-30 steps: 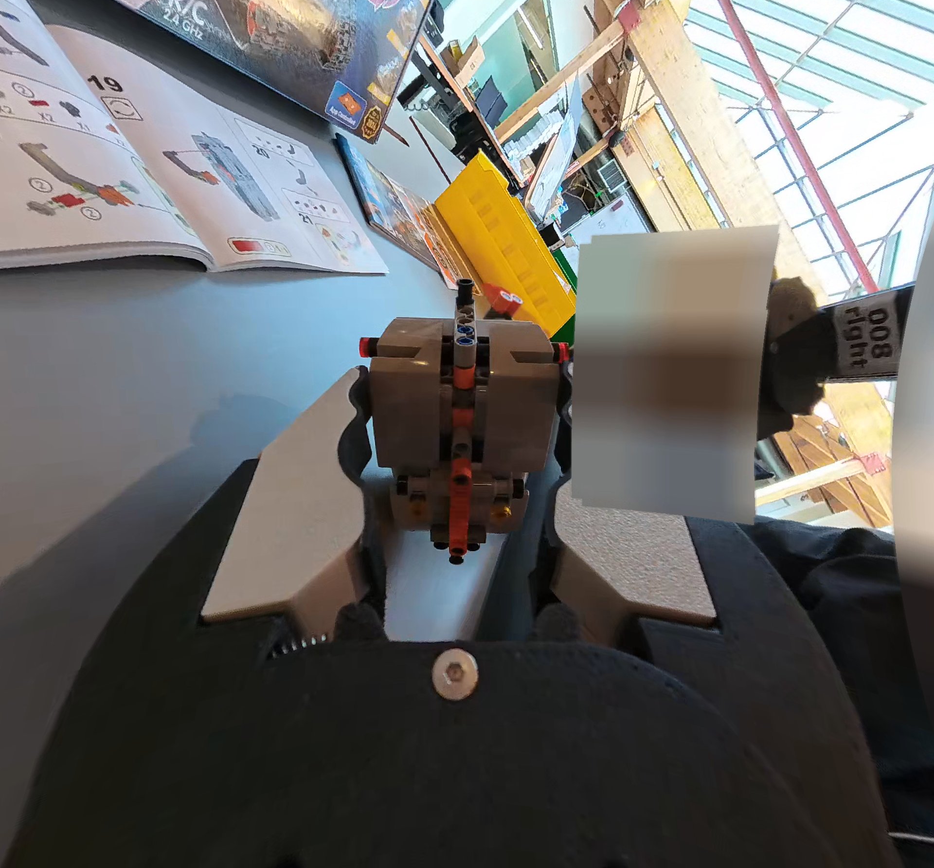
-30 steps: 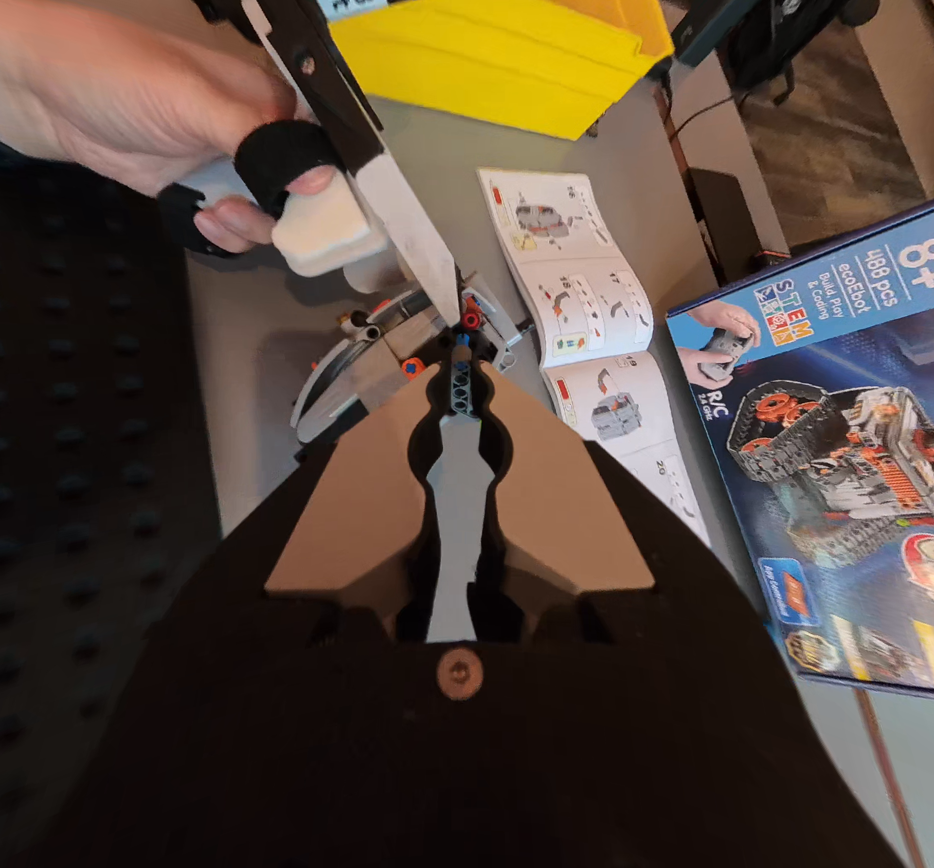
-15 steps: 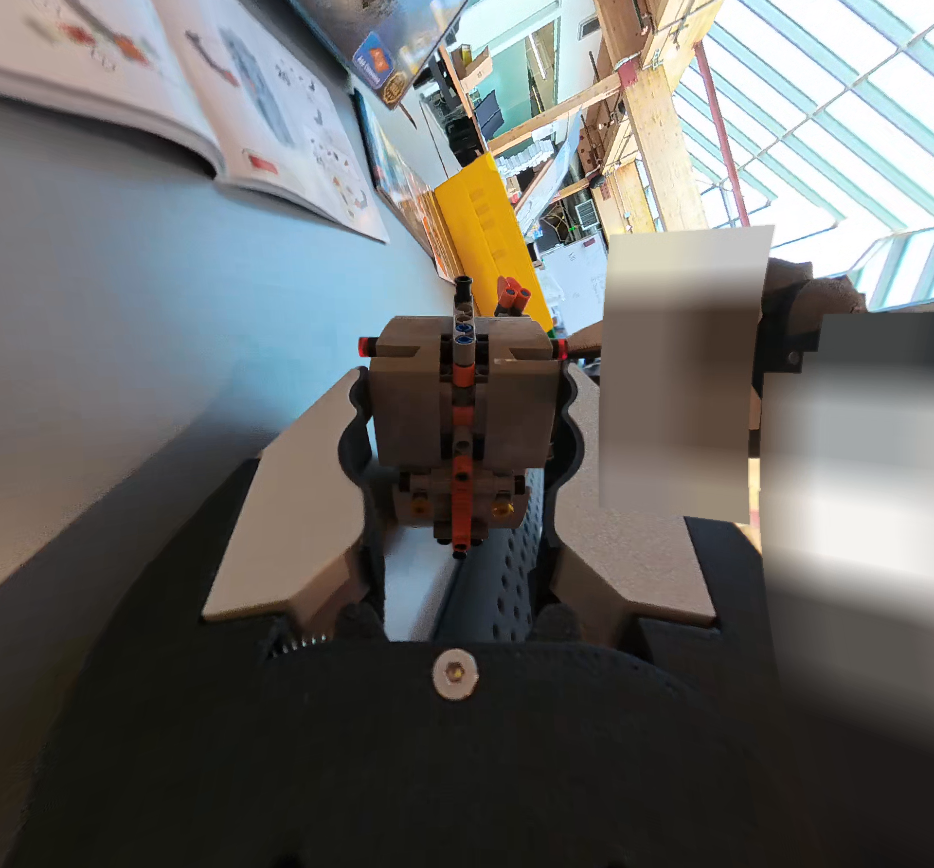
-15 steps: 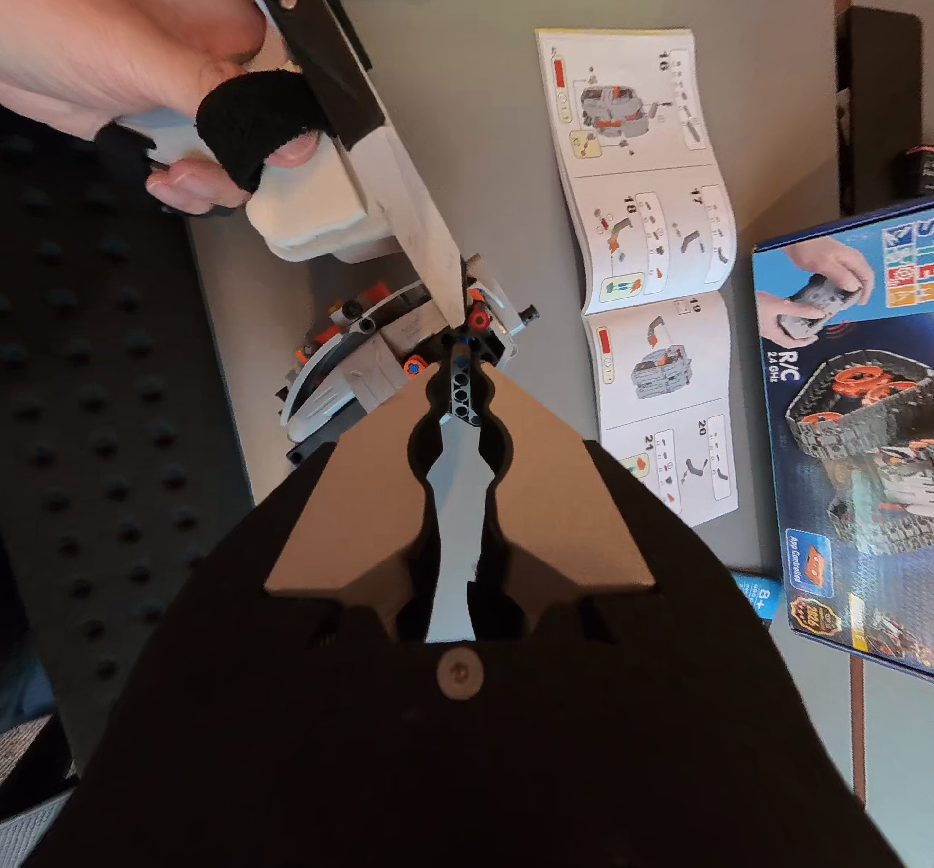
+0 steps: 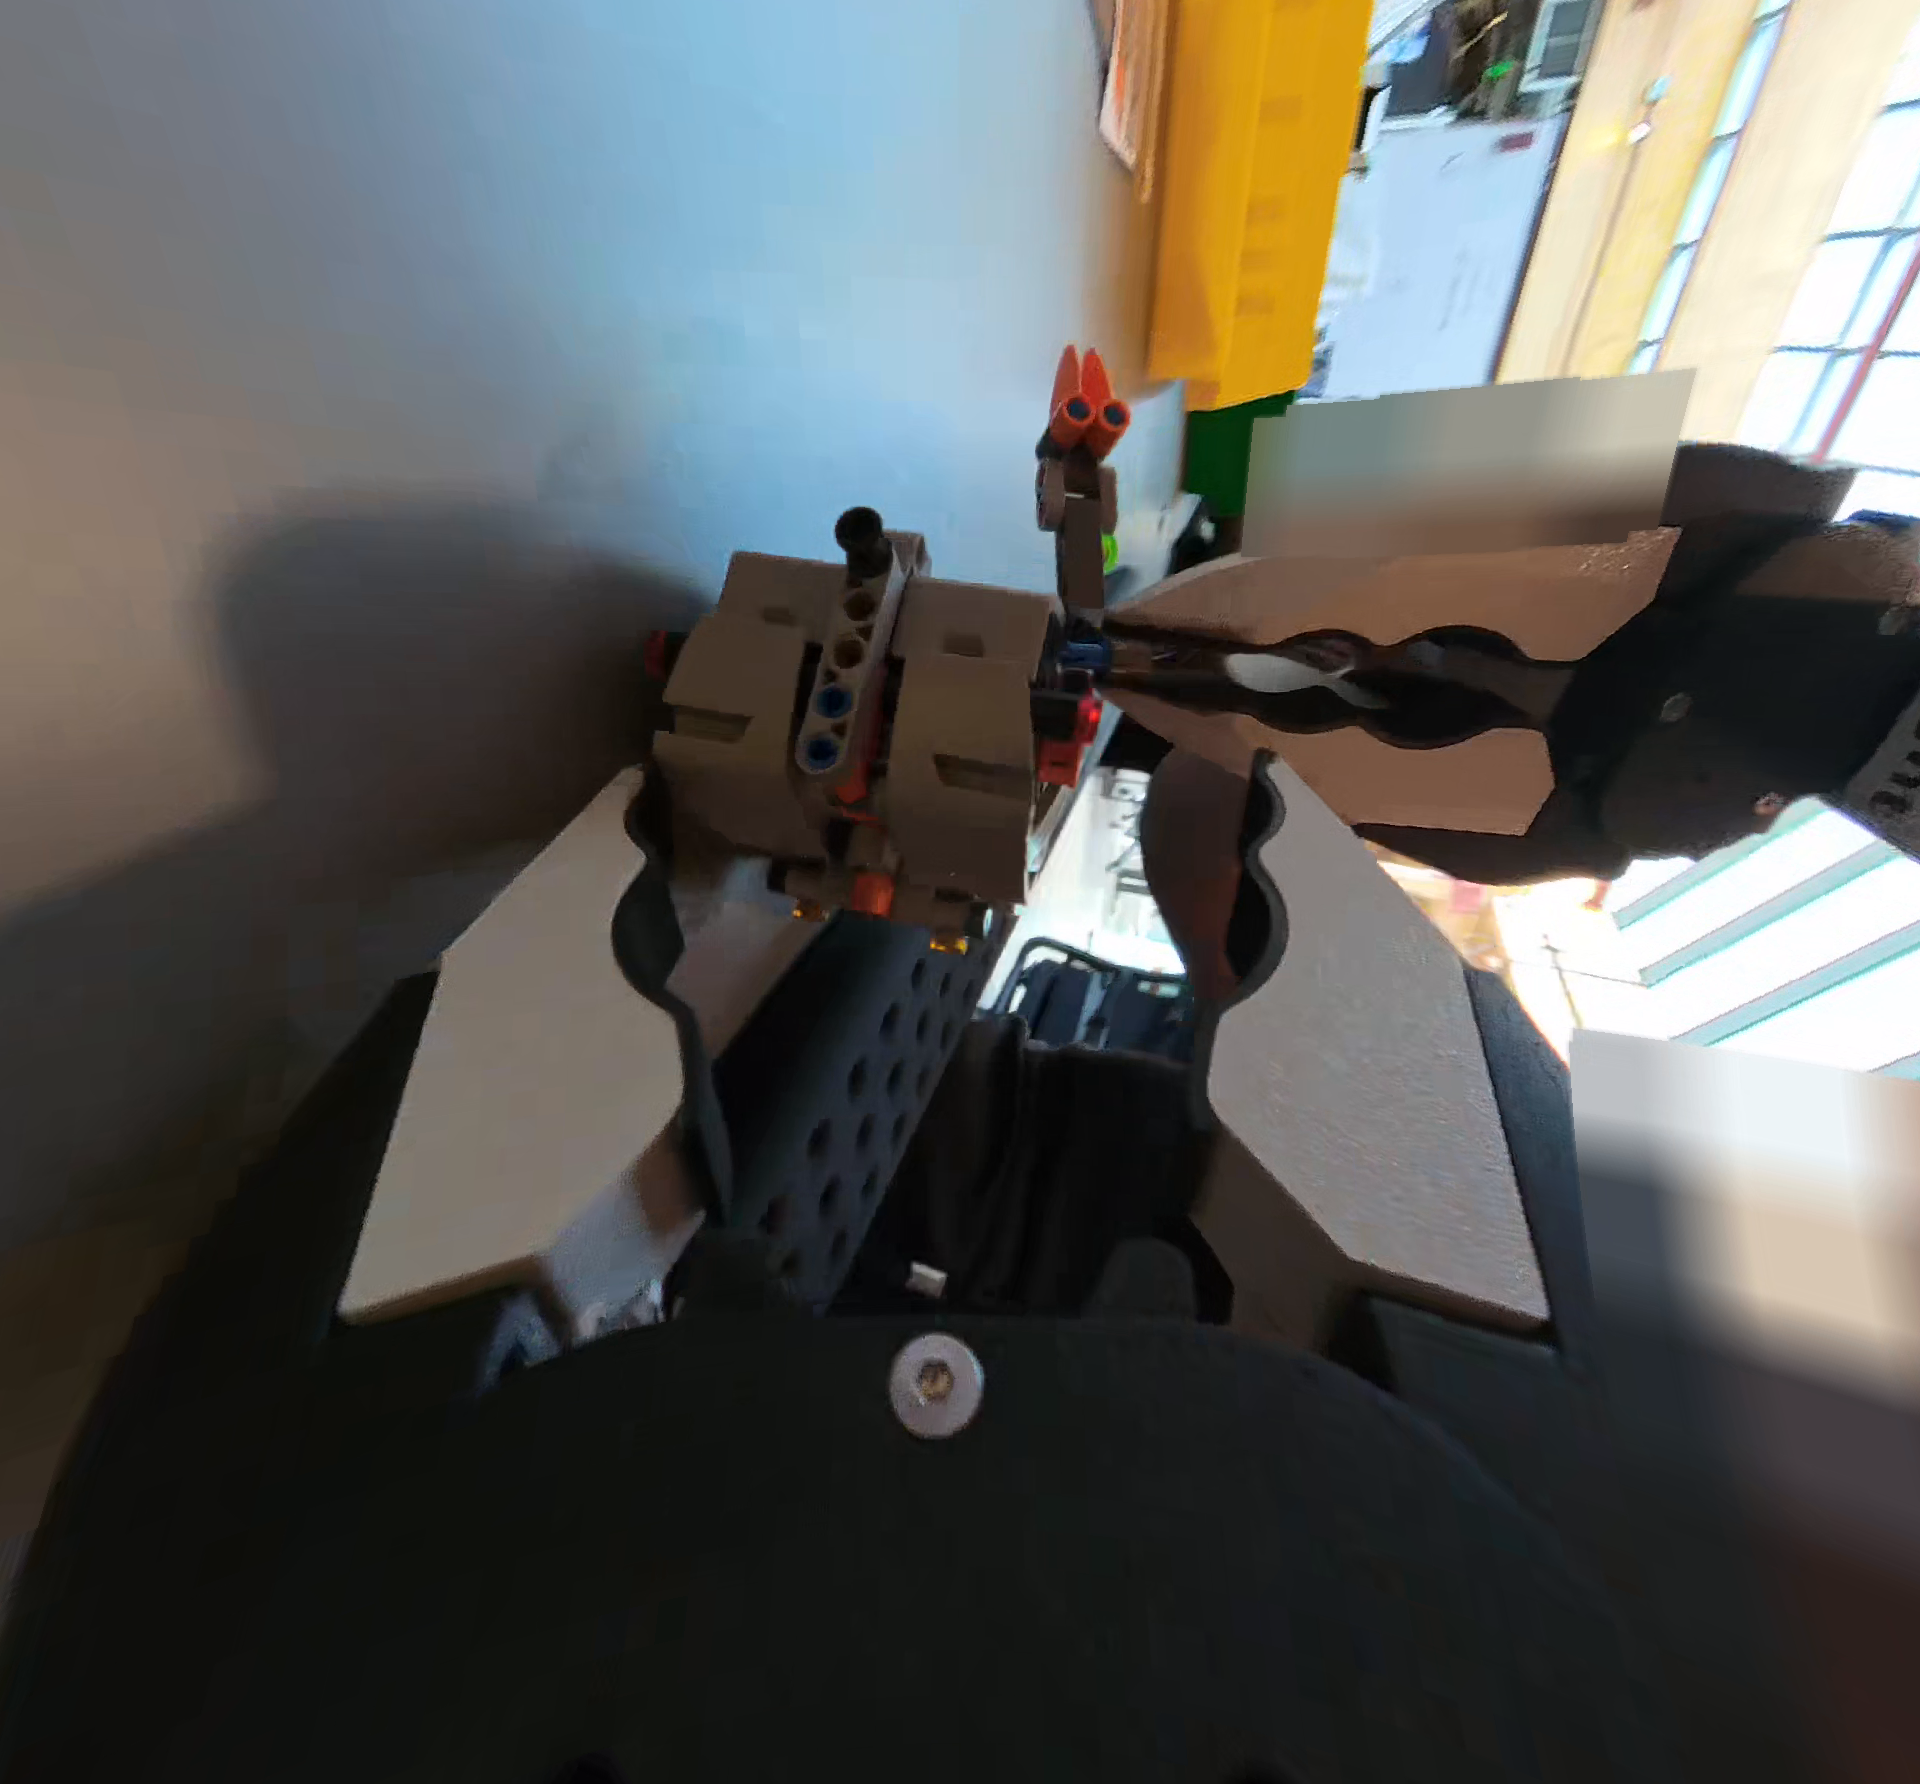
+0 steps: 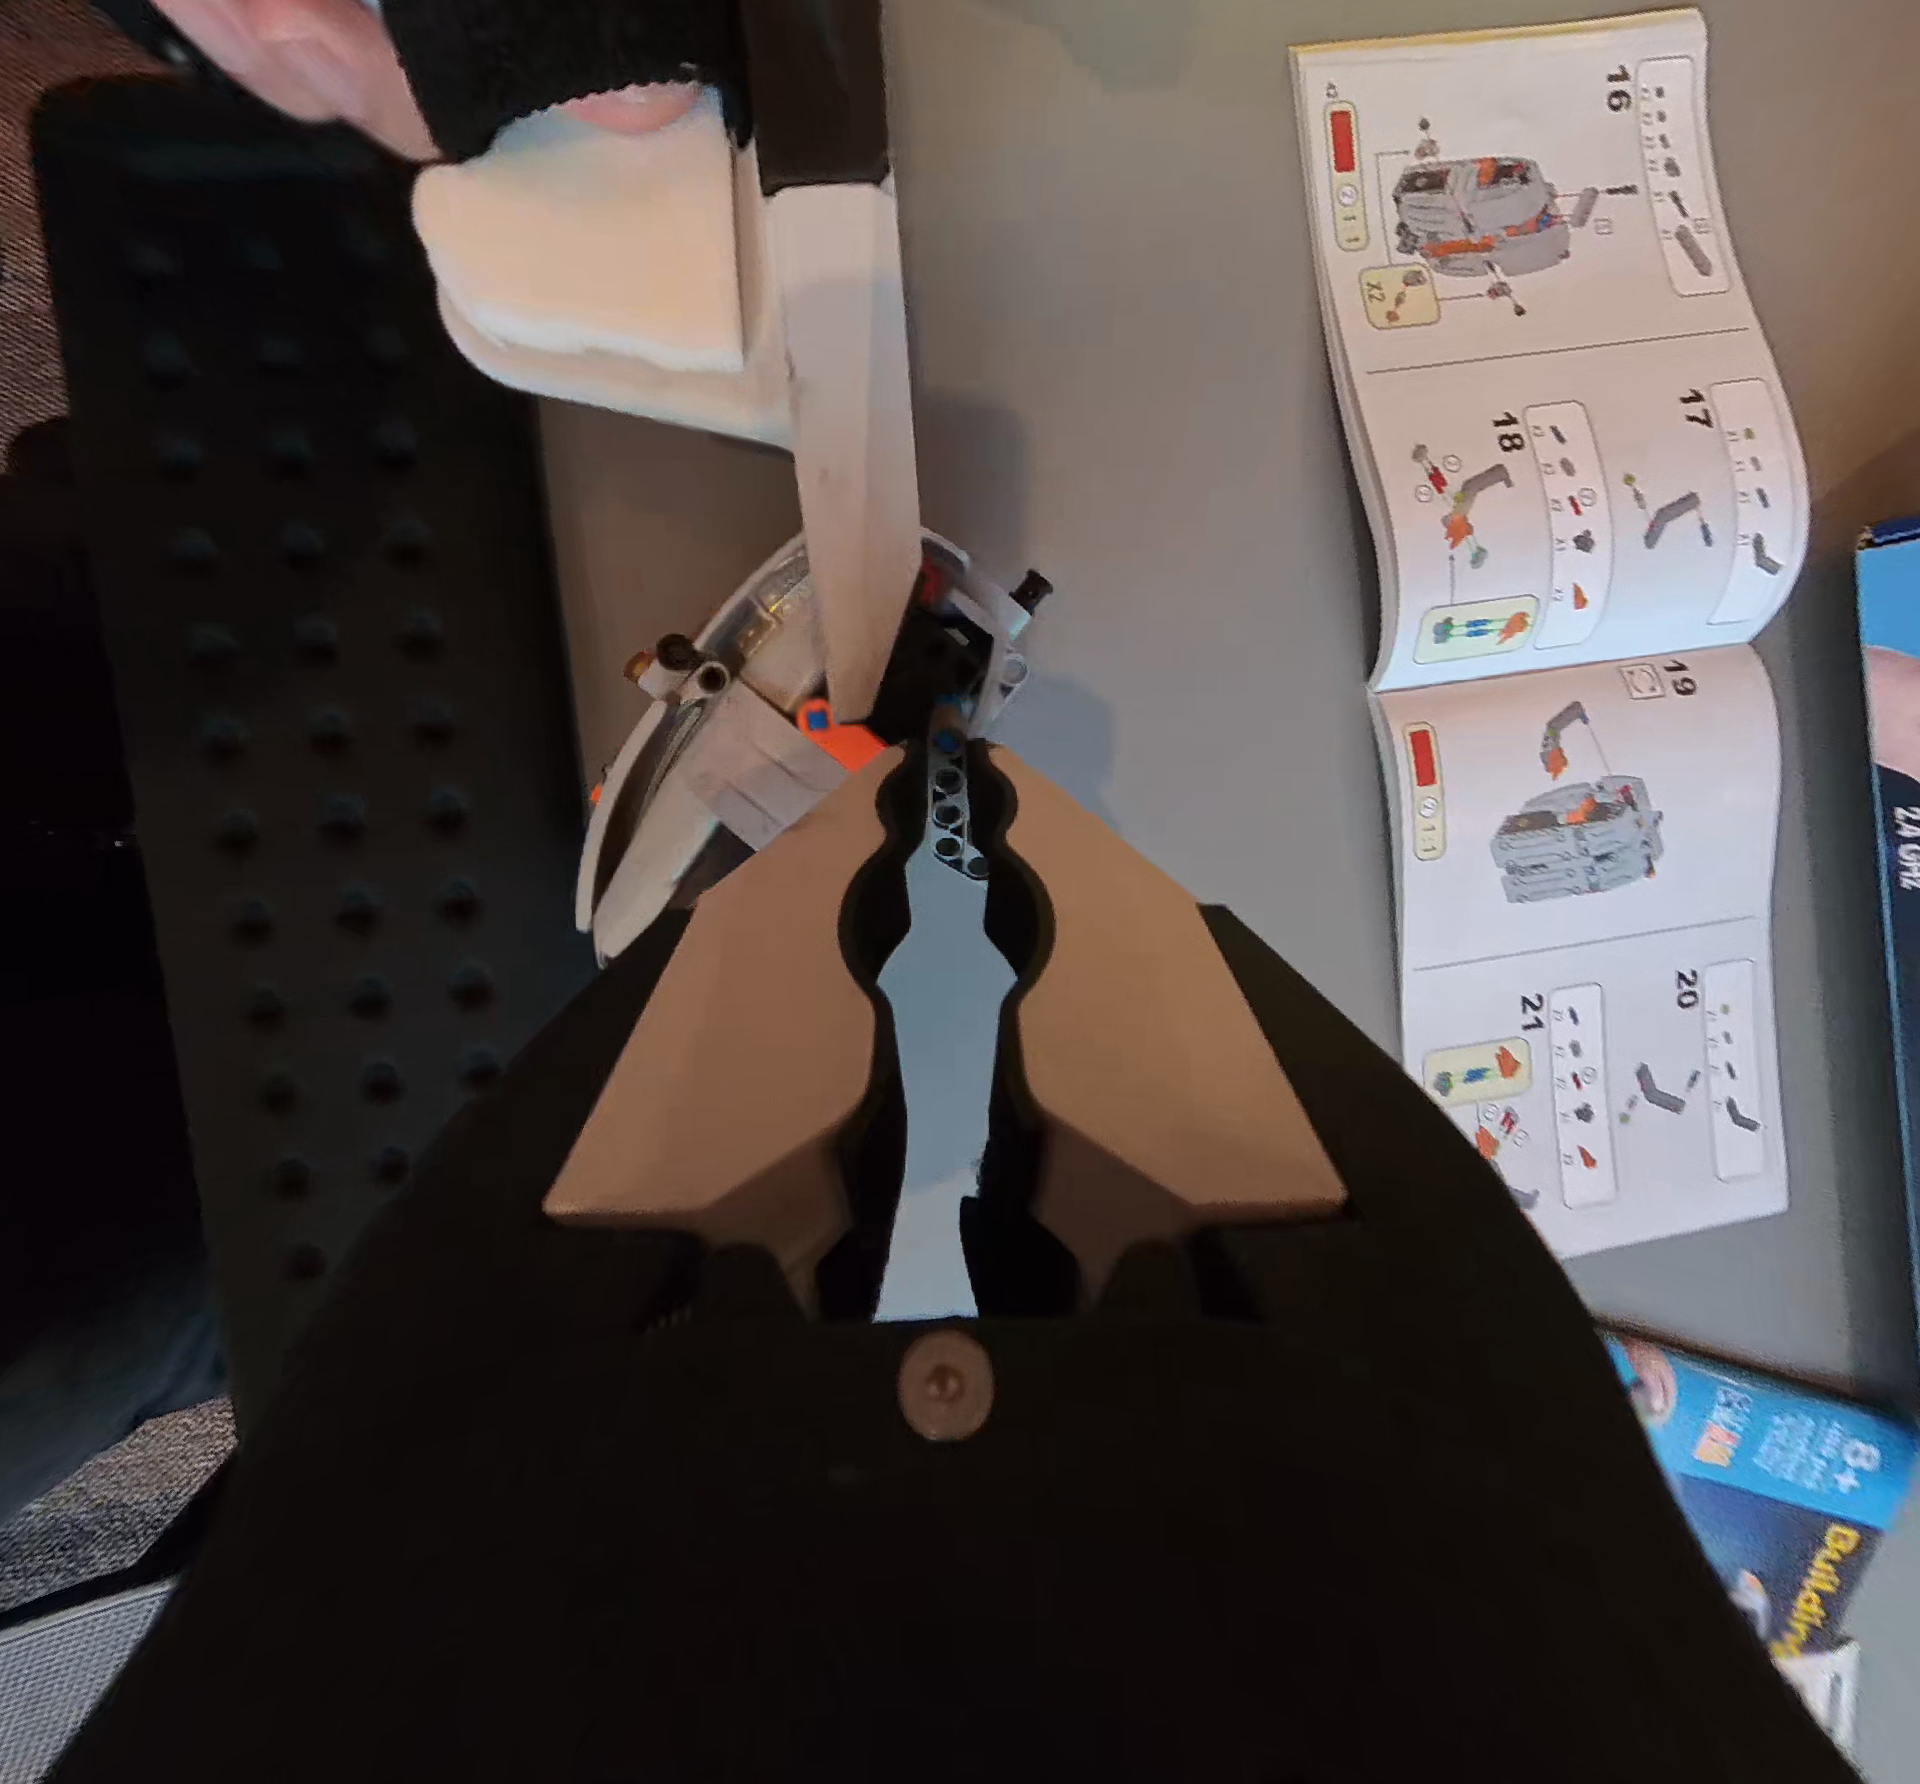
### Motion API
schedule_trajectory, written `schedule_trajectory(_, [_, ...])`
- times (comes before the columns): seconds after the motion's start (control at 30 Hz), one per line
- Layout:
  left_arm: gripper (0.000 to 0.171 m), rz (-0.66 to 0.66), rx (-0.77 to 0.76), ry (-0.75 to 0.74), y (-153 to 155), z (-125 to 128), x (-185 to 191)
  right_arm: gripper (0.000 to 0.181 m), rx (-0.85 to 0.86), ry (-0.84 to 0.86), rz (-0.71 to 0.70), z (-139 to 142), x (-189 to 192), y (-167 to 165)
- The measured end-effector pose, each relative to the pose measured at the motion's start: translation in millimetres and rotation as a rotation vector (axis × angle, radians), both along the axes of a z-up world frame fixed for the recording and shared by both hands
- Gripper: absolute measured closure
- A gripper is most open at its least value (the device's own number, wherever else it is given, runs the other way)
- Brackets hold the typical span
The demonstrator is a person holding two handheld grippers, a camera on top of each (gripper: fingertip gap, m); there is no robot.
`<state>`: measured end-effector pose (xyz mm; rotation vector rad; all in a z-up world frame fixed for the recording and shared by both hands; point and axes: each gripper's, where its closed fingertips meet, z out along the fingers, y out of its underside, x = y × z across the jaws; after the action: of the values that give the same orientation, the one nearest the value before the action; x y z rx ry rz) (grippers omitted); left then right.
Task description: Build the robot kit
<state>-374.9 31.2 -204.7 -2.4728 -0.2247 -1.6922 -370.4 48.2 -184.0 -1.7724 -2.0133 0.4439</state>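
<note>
Between spread left tongs (image 5: pixel 940 835), blocky grey brick model (image 5: pixel 852 726); right tongs (image 6: pixel 948 804) pinching its holed grey beam (image 6: pixel 951 809).

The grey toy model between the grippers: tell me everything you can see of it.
The toy model is a blocky grey plastic build with a holed beam down its middle, blue and orange-red pins, and a black peg on top. It sits off-centre in the left gripper, against the left-hand finger. The right gripper pinches a holed beam at its side.
</note>
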Motion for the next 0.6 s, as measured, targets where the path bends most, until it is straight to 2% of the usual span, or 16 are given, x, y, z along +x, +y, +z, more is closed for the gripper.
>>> schedule_trajectory(0.13, [0.069,-0.028,0.012,0.141,-1,-2,-12,0.174,-0.032,0.025,0.035,-2,-1,-6])
schedule_trajectory(0.23, [0.075,-0.036,0.055,0.130,-5,11,-15,0.174,-0.048,0.071,0.049,3,-4,-10])
schedule_trajectory(0.3, [0.084,-0.022,0.152,0.148,-8,19,-22,0.174,-0.059,0.104,0.067,10,-6,-13])
schedule_trajectory(0.37, [0.097,-0.030,0.328,0.189,-15,26,-27,0.173,-0.073,0.109,0.090,14,-9,-17])
schedule_trajectory(0.43, [0.109,-0.038,0.609,0.257,-21,36,-29,0.173,-0.057,0.071,0.105,13,-12,-18])
schedule_trajectory(0.53, [0.111,-0.001,0.968,0.452,-25,41,-36,0.173,0.013,-0.041,0.148,9,-14,-18])
schedule_trajectory(0.6, [0.098,-0.003,1.075,0.525,-27,38,-35,0.173,0.054,-0.112,0.180,6,-17,-19])
